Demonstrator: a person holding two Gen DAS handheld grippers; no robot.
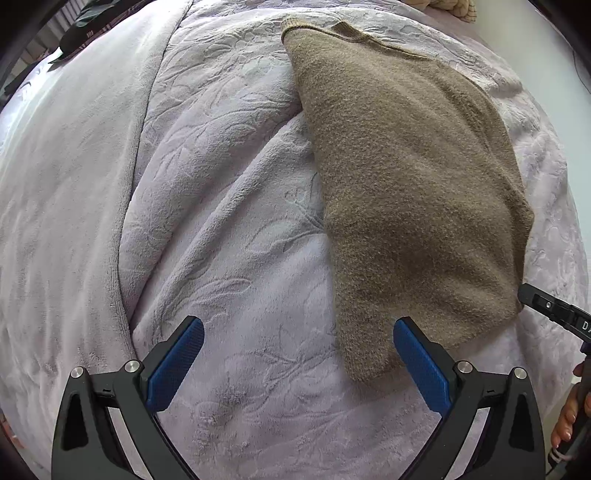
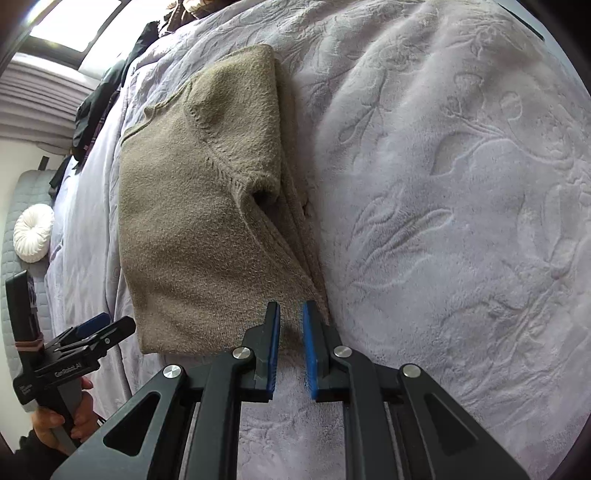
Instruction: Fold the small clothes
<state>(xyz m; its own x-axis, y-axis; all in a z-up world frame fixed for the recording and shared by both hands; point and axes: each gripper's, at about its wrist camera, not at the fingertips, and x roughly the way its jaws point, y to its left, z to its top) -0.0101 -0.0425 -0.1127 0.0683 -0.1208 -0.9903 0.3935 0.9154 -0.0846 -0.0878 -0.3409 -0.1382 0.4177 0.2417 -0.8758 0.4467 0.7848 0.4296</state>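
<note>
The one marking that reads whole is "GenRobot.AI", in pale letters on the black body of the left gripper [image 2: 92, 328], seen from the right wrist camera where a hand [image 2: 55, 421] holds its handle. Below it on the same body sits a smaller white label, too tiny to make out. From the left wrist camera, the right gripper [image 1: 554, 310] enters at the frame's edge with white lettering that starts "DA" and is cut off there. A dark garment [image 1: 79, 35] far off carries small white marks, unreadable.
</note>
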